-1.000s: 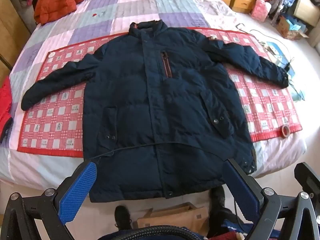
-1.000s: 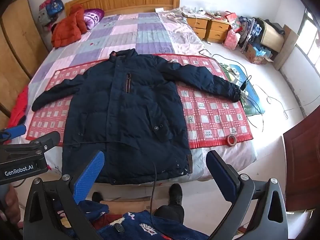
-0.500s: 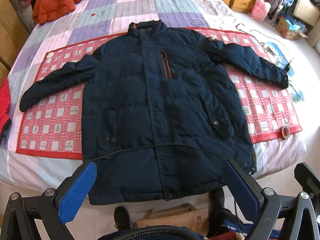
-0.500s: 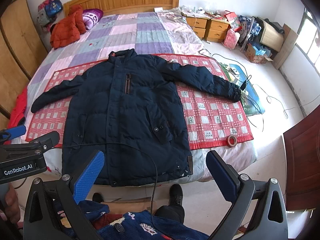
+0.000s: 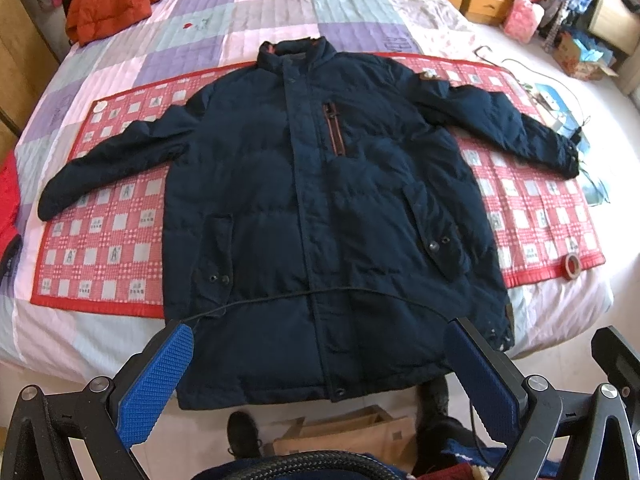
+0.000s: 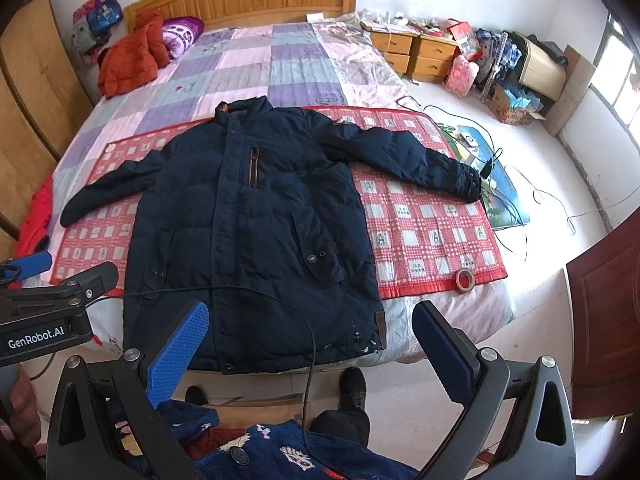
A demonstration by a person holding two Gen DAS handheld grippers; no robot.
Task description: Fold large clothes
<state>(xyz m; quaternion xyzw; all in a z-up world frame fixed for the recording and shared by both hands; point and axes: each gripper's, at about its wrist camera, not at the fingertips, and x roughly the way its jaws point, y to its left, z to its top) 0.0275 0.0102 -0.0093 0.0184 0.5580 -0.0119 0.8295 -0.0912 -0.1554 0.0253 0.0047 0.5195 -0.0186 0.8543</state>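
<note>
Left wrist view: jacket (image 5: pixel 320 200) spread front-up on the red mat (image 5: pixel 104 240) across the bed (image 5: pixel 280 4), collar toward the headboard, sleeves out to both sides, hem hanging over the near bed edge. Left gripper (image 5: pixel 320 380) low in frame above the hem, blue fingers (image 5: pixel 156 384) wide apart, holding nothing. Thin black cable (image 5: pixel 320 292) draped across the lower jacket. Tape roll (image 5: pixel 573 266) on the mat's right corner, well apart from the jacket. Orange coat (image 5: pixel 108 4) far up the bed. Compared with a second ago, jacket slightly lower and nearer in frame, its lie unchanged; looks like a small forward drift of the gripper, no contact yet.

Right wrist view: same jacket (image 6: pixel 248 232) flat, right sleeve reaching the mat's far edge by the floor clutter. Right gripper (image 6: pixel 308 348) with fingers (image 6: pixel 180 348) spread open, empty, over the hem's right part. Part of the left gripper's body visible at the left edge. Cable (image 6: pixel 280 300) curving further down the jacket than a second ago. Shoes (image 6: pixel 352 388) on the floor at the bed's foot.

Judged from this: folding not yet begun, both grippers in approach. Likely first step a sleeve folded inward across the chest. Puffy fabric likely to spring back, so a firm pinch needed; cable could snag.
</note>
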